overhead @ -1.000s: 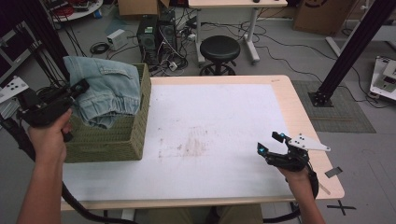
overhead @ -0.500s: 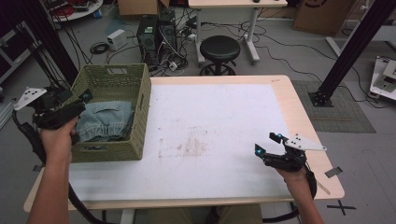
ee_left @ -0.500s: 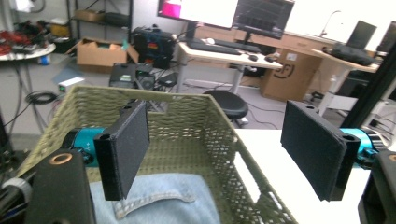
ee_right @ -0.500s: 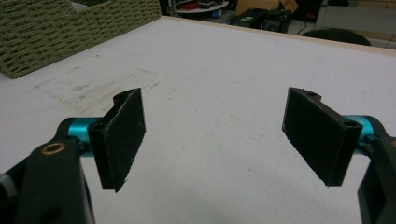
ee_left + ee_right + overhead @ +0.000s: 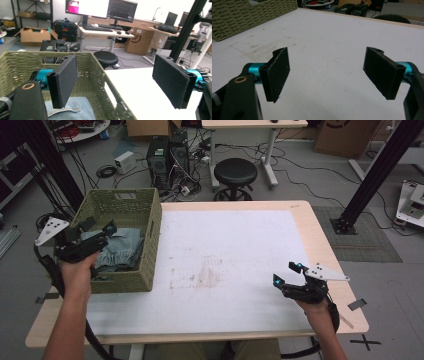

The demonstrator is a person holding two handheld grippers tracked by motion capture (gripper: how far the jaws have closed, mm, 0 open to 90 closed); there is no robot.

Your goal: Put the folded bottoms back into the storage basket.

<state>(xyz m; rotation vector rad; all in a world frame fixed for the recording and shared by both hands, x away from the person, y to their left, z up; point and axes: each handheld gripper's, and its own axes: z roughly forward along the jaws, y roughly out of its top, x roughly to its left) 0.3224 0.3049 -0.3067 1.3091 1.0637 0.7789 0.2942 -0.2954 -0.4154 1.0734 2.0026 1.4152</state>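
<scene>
Folded pale-blue denim garment (image 5: 119,251): lying in the olive-green woven basket (image 5: 150,220) at the table's left end, directly below and just ahead of the left gripper (image 5: 98,231), jaws just opened wide, empty; right gripper (image 5: 286,274) spread, well apart.

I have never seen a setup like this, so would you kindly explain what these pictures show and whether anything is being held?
A person stands at a table with hand-held tongs in each hand. One picture looks down from above; the other two come from cameras riding on the tongs, looking along their black jaws. The left tongs hover over a green basket with blue jeans lying in it; their jaws have just been opening, with nothing between them. The right tongs are open above the bare white tabletop. Nothing is held.
</scene>
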